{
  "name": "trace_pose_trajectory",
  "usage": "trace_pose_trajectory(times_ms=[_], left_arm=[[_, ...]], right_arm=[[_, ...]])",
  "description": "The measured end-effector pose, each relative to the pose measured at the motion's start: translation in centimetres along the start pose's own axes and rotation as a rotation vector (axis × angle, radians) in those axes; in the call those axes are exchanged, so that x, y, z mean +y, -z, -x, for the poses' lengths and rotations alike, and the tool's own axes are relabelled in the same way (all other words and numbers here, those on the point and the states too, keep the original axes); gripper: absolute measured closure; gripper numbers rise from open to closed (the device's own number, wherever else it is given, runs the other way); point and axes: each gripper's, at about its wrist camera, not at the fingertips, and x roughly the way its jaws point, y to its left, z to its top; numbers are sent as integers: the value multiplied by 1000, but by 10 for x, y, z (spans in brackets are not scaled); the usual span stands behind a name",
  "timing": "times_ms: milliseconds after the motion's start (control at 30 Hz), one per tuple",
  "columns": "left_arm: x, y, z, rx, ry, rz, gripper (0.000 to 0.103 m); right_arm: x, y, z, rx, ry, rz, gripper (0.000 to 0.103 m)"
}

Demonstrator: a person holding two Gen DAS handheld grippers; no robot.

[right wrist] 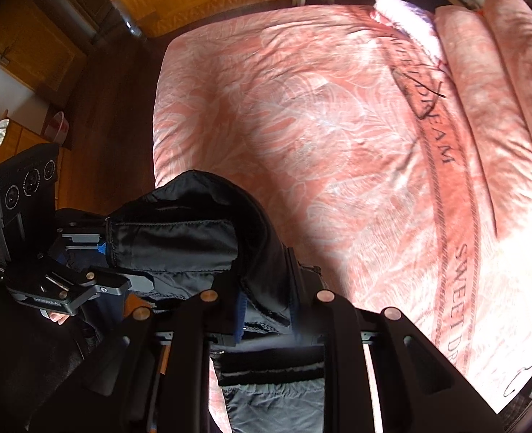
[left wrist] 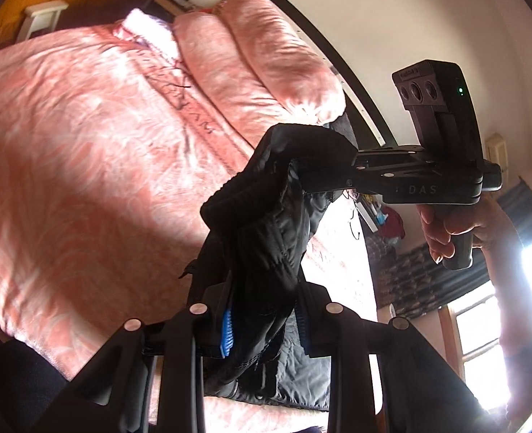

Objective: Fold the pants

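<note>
Tongs both clamped on black pants [left wrist: 266, 238]: left tongs [left wrist: 264, 321] pinching fabric between blue pads, right tongs [left wrist: 302, 176] gripping a bunched edge just ahead. Garment held aloft between the two, well above the pink bed [left wrist: 85, 137], hanging down toward the holder. Long axis not legible from the bunching. Neither side evidently nearer the bed; lowering and spreading judged the next need

Harsh window [left wrist: 482, 328] glare right; sunlit bedspread [right wrist: 338, 126] overexposed; fisheye edges dark, blurred.
</note>
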Motion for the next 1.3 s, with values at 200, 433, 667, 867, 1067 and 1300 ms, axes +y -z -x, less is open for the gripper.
trace_pose_trajectory(times_ms=[200, 433, 667, 867, 1067, 1300], left_arm=[[-40, 8, -6, 19, 12, -81, 76], [-80, 17, -17, 46, 31, -168, 76], [-115, 30, -30, 77, 47, -249, 76], [-145, 45, -45, 115, 64, -314, 76], [-173, 63, -60, 154, 83, -376, 76], [-197, 83, -79, 196, 101, -425, 76]], right_arm=[[-9, 36, 27, -46, 16, -47, 85], [-20, 78, 51, -96, 33, -101, 86], [-31, 118, 69, -133, 39, -148, 87], [-43, 157, 79, -167, 39, -199, 87], [-52, 193, 88, -183, 47, -239, 87], [-61, 235, 94, -199, 56, -281, 87]])
